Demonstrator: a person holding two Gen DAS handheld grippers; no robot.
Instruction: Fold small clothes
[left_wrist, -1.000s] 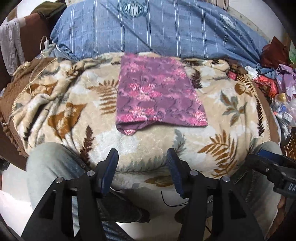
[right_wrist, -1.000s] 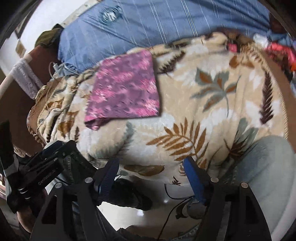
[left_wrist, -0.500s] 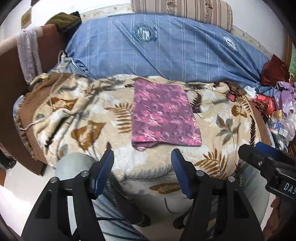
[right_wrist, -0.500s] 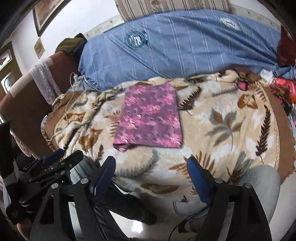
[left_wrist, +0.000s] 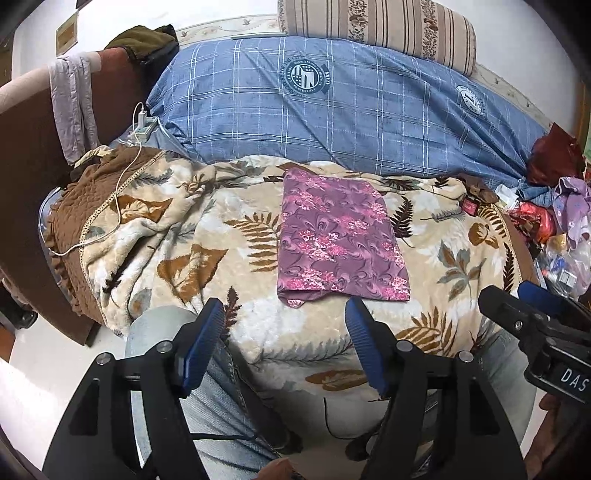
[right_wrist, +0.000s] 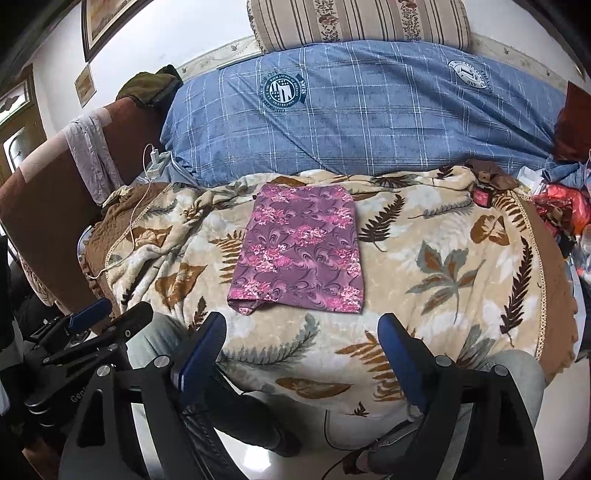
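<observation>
A purple cloth with pink flower print (left_wrist: 338, 236) lies folded into a flat rectangle on the leaf-patterned blanket (left_wrist: 192, 240); it also shows in the right wrist view (right_wrist: 301, 254). One corner pokes out at its near left. My left gripper (left_wrist: 284, 332) is open and empty, held back from the cloth's near edge. My right gripper (right_wrist: 301, 345) is open and empty, also short of the cloth. The right gripper shows at the right edge of the left wrist view (left_wrist: 535, 325), and the left gripper at the left of the right wrist view (right_wrist: 96, 328).
A blue checked quilt (left_wrist: 332, 110) lies behind the blanket, with a striped bolster (left_wrist: 376, 29) above it. A white charger and cable (left_wrist: 140, 122) lie at the left. A heap of clothes and bags (left_wrist: 554, 221) sits at the right. A person's knees (left_wrist: 159, 328) are below the blanket.
Both grippers have pulled back and risen away from the bed, so the cloth looks smaller and farther. The cloth has not moved. Both stay open.
</observation>
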